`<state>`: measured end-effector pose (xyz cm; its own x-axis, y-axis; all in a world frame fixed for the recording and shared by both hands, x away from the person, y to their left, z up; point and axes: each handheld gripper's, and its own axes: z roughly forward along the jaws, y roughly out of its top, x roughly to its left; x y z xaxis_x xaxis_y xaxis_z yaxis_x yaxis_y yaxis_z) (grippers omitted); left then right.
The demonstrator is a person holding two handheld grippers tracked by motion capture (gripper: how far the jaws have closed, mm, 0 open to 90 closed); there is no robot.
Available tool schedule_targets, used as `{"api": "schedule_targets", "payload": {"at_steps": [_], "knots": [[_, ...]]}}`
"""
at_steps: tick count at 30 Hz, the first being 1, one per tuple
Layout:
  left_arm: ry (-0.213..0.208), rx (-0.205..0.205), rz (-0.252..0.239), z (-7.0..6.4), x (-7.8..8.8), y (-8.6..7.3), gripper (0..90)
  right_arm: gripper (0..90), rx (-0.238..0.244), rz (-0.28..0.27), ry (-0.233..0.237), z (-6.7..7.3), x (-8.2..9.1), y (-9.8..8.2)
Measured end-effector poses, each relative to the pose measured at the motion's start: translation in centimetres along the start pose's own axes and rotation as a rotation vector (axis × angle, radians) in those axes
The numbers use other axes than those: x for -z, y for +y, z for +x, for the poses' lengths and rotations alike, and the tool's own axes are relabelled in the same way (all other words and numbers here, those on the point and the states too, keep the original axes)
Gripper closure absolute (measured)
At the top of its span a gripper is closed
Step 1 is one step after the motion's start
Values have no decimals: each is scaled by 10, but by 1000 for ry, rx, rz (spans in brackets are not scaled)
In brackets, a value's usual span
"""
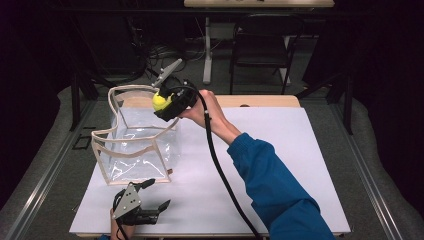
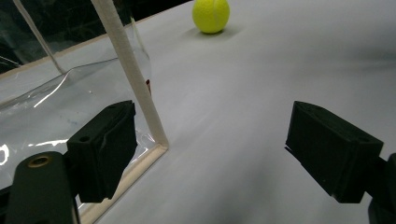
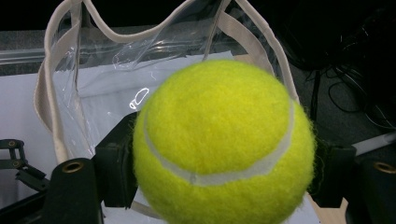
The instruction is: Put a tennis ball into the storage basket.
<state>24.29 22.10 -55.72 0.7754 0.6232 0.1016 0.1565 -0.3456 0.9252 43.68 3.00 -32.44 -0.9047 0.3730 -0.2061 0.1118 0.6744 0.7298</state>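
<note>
My right gripper (image 1: pixel 162 103) is shut on a yellow tennis ball (image 1: pixel 160 101) and holds it in the air above the open top of a clear plastic bag (image 1: pixel 135 145) with beige trim. In the right gripper view the ball (image 3: pixel 219 144) sits between the black jaws, with the bag's mouth (image 3: pixel 93 79) just beyond it. My left gripper (image 1: pixel 159 193) stands open and holds nothing near the table's front edge, by the bag's near corner. In the left gripper view the bag's corner trim (image 2: pixel 135 88) runs past one jaw, and a second tennis ball (image 2: pixel 211 15) lies farther off on the sheet.
A white sheet (image 1: pixel 280 165) covers the table, with open room to the right of the bag. The person's blue sleeve (image 1: pixel 275 185) and the right gripper's black cable (image 1: pixel 220 170) cross the middle. A dark chair (image 1: pixel 260 45) and a table leg stand beyond the far edge.
</note>
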Motion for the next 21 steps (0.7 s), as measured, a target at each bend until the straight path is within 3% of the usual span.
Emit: {"api": "schedule_targets", "payload": {"at_steps": [21], "knots": [[-10,-2,-1,0,0,0,159,258,7,17,14,8,-16,7]]}}
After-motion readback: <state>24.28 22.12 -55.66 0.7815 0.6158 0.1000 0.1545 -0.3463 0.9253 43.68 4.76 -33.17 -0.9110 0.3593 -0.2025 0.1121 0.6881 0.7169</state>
